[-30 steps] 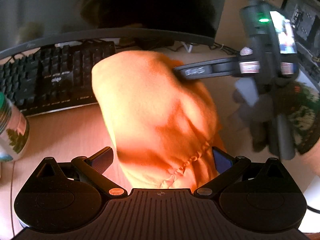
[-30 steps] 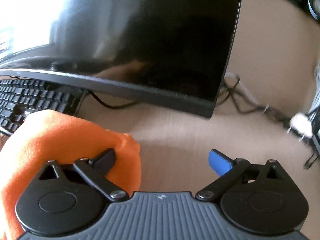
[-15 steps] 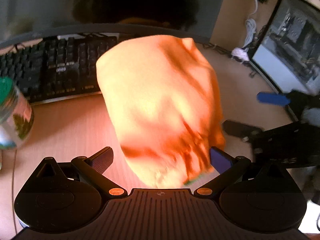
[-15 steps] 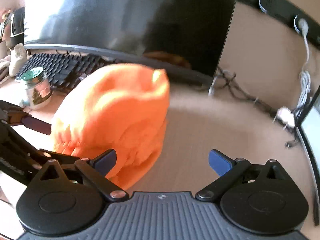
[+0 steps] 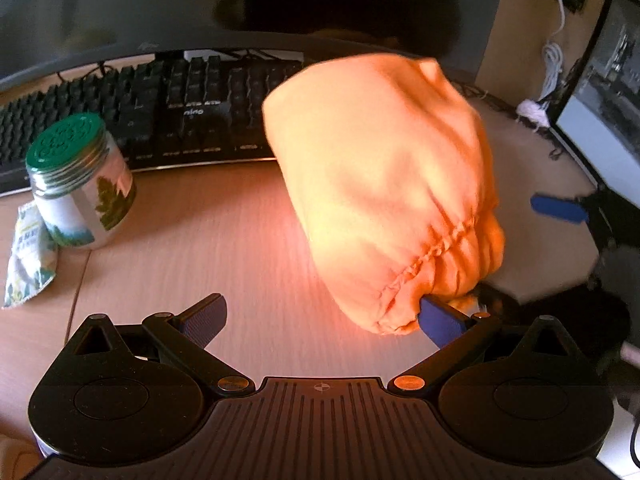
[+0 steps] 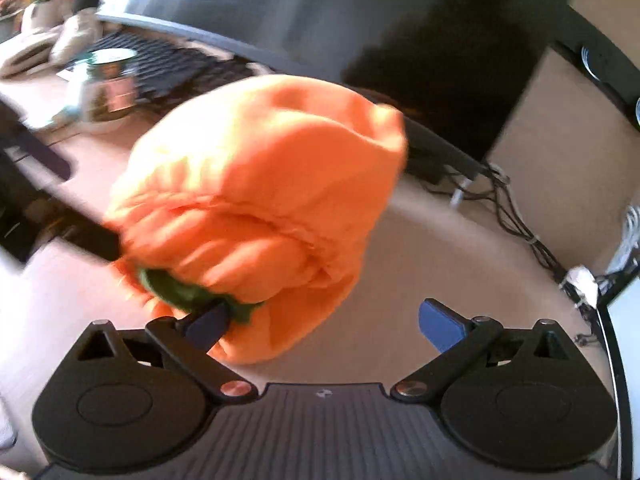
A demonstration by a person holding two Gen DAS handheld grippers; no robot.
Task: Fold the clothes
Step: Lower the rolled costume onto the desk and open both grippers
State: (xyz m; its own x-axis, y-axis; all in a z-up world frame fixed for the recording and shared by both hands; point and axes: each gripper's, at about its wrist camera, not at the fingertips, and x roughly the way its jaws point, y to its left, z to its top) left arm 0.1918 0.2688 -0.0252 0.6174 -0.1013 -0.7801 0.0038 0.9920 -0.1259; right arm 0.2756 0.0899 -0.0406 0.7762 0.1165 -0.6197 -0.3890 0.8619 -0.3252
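Desk [image 5: 224,240] clutter blurs behind bunched orange garment [image 6: 260,184], hem tucked under.

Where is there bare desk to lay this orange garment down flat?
Bare wood lies in front of the keyboard, between the jar and the orange garment. More shows right of the garment toward the cables. The jar, packet and keyboard crowd the left and back.
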